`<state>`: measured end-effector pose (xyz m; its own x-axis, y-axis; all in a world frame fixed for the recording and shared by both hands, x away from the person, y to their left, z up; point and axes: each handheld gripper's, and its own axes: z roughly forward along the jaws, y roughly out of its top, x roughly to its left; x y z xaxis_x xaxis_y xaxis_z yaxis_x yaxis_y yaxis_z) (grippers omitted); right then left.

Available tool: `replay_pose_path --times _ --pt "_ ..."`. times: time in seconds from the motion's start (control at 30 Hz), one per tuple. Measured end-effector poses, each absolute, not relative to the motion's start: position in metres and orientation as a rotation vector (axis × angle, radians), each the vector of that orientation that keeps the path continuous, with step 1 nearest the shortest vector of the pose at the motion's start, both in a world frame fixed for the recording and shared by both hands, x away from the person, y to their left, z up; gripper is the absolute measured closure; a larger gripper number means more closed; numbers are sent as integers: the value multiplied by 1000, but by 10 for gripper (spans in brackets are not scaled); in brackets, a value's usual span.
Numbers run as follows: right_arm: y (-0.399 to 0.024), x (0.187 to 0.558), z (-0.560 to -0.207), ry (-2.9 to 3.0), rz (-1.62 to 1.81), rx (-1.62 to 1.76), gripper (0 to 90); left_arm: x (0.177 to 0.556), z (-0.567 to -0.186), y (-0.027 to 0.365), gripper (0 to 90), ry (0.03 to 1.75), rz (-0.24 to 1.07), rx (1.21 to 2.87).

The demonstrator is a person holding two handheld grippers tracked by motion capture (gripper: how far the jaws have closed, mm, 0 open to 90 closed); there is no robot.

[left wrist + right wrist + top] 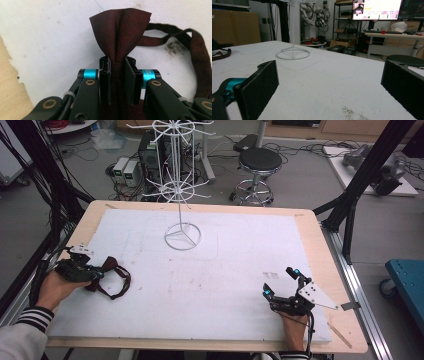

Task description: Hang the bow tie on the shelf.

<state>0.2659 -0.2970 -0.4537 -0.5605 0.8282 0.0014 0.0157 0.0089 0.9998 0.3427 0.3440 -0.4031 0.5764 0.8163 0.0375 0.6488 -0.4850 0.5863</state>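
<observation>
A dark red bow tie [111, 265] with a looped strap [121, 282] lies at the left of the white sheet [210, 285]. My left gripper [96, 274] is shut on it; in the left gripper view the jaws pinch the tie's middle and one wing [120, 32] fans out beyond them, the strap [197, 57] curving off to the right. My right gripper [281, 282] rests near the front right of the sheet, open, with nothing between its pads [259, 87]. A white wire display stand [182, 236] rises at the back middle, its ring base [293, 53] also in the right gripper view.
The sheet covers a wooden table [325, 285]. Behind the table are a black stool [259, 160], boxes and cables on the floor. Black frame posts [367, 175] flank both sides. A blue cart [407, 280] stands at the far right.
</observation>
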Motion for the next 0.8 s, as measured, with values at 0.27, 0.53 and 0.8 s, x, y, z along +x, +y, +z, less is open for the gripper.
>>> replay_pose_path --times 0.27,0.53,0.8 --pt "-297 266 -454 1649 1621 878 6 339 -397 343 762 1122 453 2236" --pt "-297 266 -454 1649 1615 871 6 333 -383 345 762 1066 520 2128" --pt "-297 266 -454 1649 1615 869 6 331 -367 337 762 991 567 2089"
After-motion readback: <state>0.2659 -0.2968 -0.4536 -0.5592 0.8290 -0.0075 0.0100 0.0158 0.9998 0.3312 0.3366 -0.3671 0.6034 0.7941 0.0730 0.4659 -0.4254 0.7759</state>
